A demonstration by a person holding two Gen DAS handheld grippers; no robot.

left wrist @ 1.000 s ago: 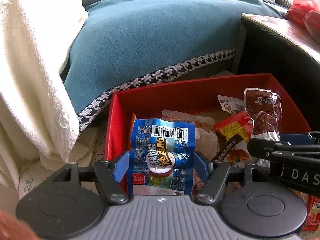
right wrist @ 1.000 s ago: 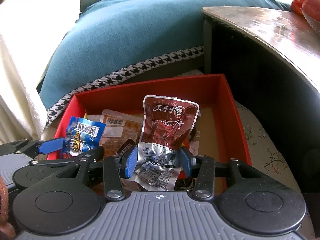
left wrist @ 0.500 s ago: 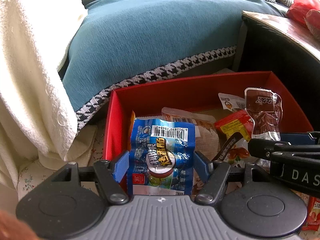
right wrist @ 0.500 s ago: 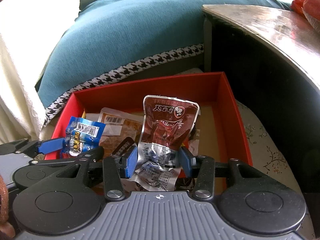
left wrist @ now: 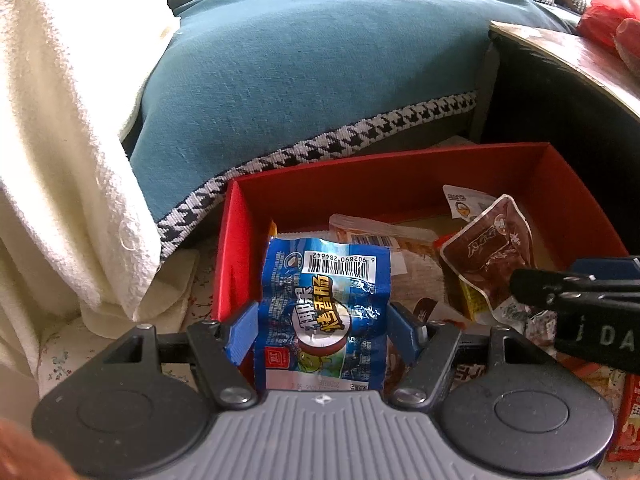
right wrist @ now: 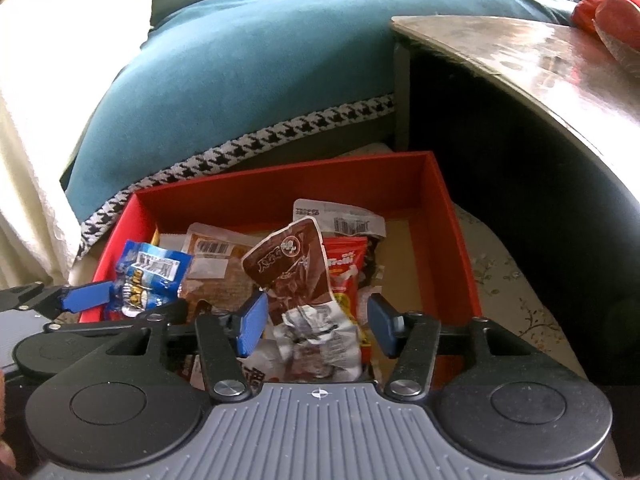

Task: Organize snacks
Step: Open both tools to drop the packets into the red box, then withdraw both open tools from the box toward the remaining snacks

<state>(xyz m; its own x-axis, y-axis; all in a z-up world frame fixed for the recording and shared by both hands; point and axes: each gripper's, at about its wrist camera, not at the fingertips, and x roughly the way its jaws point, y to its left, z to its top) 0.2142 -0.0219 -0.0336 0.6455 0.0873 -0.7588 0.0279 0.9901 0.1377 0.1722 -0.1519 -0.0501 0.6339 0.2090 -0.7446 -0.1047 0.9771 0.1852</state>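
A red box [left wrist: 384, 176] holds several snack packets; it also shows in the right wrist view [right wrist: 440, 240]. My left gripper [left wrist: 322, 330] is shut on a blue snack packet [left wrist: 324, 300] over the box's near left corner; the packet also shows in the right wrist view [right wrist: 148, 276]. My right gripper [right wrist: 316, 320] stands open; a brown snack packet [right wrist: 296, 272] lies tilted between its spread fingers, touching the left pad and clear of the right one. The brown packet also shows in the left wrist view [left wrist: 488, 256].
A teal sofa cushion [left wrist: 320, 80] with a houndstooth trim lies behind the box. A cream blanket [left wrist: 52, 140] hangs at left. A dark wooden table [right wrist: 540, 92] overhangs at right. More red packets [left wrist: 628, 412] lie in front of the box.
My right gripper's fingers have spread apart and the brown packet has slumped and tilted left. My left gripper still clamps the blue packet, nearly unmoved.
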